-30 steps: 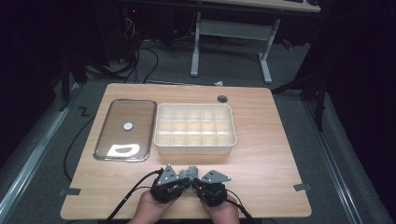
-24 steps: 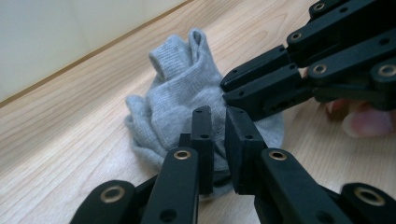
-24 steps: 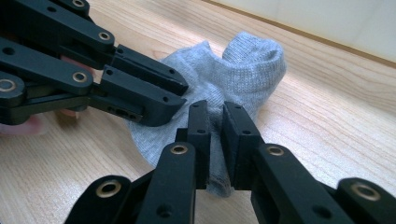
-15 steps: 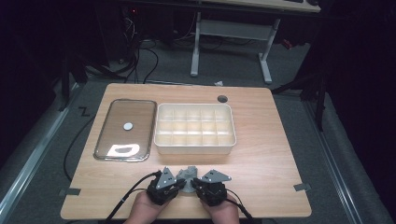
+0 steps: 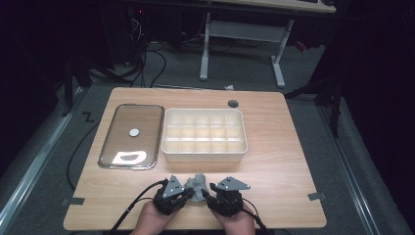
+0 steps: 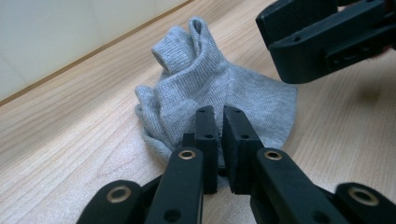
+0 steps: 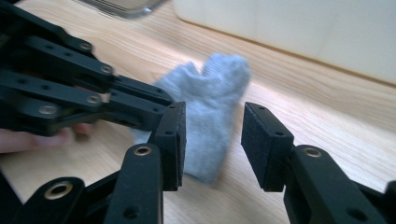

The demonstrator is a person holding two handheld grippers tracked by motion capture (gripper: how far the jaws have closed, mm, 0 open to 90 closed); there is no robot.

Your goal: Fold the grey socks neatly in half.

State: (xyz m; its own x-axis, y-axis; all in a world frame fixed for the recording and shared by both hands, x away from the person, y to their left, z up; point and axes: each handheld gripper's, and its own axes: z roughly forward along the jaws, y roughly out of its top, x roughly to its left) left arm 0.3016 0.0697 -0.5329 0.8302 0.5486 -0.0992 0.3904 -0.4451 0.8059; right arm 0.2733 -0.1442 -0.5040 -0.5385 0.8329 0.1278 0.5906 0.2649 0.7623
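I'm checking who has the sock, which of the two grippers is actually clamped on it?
The left gripper: its jaws pinch the grey sock. The right gripper has just been opening, and its pads stand apart from the fabric between them.

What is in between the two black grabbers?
A crumpled grey sock lies between the left gripper and the right gripper, on the wooden table. The high view shows it.

Sock [image 7: 212, 100] blurred; hands [image 5: 155, 223] cut off.

Sock [image 5: 197, 185] before divided box [image 5: 204, 152]; tray [image 5: 131, 157] left.
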